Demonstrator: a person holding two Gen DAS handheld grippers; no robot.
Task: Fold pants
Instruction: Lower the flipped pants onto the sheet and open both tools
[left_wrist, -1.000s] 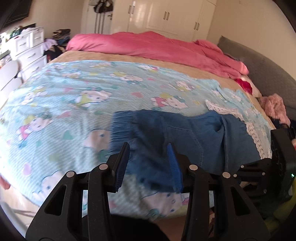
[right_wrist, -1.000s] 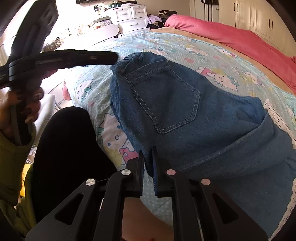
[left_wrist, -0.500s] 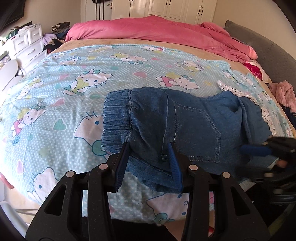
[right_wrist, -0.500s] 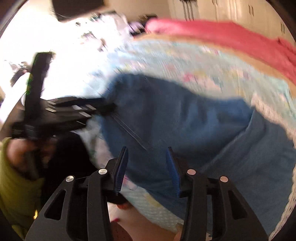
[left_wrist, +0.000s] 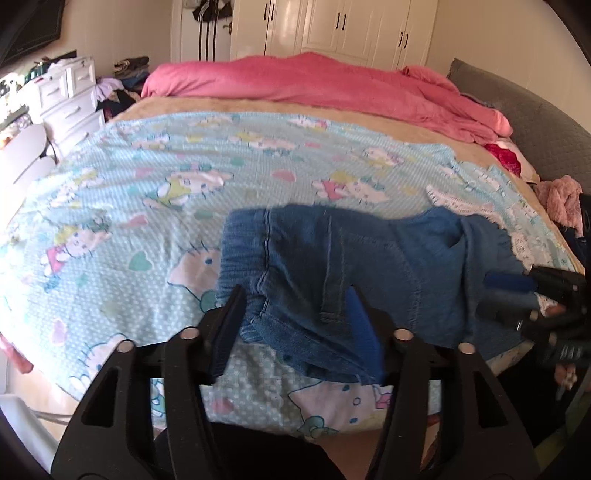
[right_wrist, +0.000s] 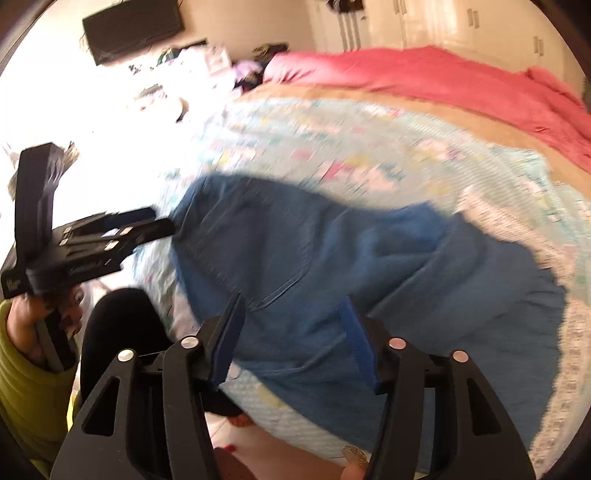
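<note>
Folded blue denim pants lie near the front edge of the bed on a light blue cartoon-print sheet, waistband to the left. My left gripper is open and empty, its fingers straddling the pants' near left edge just above the cloth. My right gripper is open and empty over the pants, which look blurred here. The right gripper also shows at the right of the left wrist view, and the left gripper shows at the left of the right wrist view.
A pink duvet is heaped at the far side of the bed. A grey headboard stands at the right. White drawers stand at the left. Pink clothing lies at the bed's right edge. The person's dark-clad leg is close below.
My right gripper has opened, let go of the pants' edge and drawn back. My left gripper stayed open and moved closer to the waistband end.
</note>
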